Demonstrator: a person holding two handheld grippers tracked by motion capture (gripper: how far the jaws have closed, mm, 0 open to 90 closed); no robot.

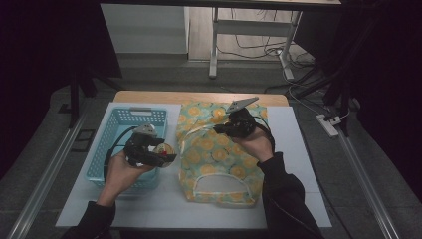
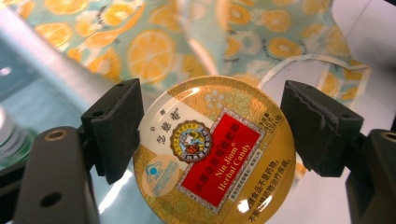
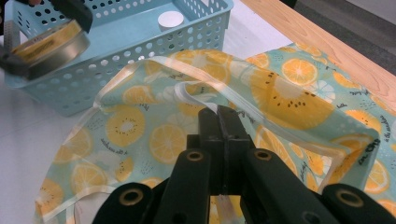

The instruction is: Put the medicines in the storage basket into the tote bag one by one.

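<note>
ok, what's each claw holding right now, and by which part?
Left claw: round gold herbal candy tin, gripped across its rim. Right claw: shut on the white-edged handle strap of the orange-print fabric bag.

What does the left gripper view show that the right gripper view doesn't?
Left gripper view: the candy tin's printed lid, red label readable, clamped between the left tongs. Right gripper view: the right tongs shut on the bag's white strap, plus a white cap inside the blue basket. Both: the tin and the citrus-print bag.
</note>
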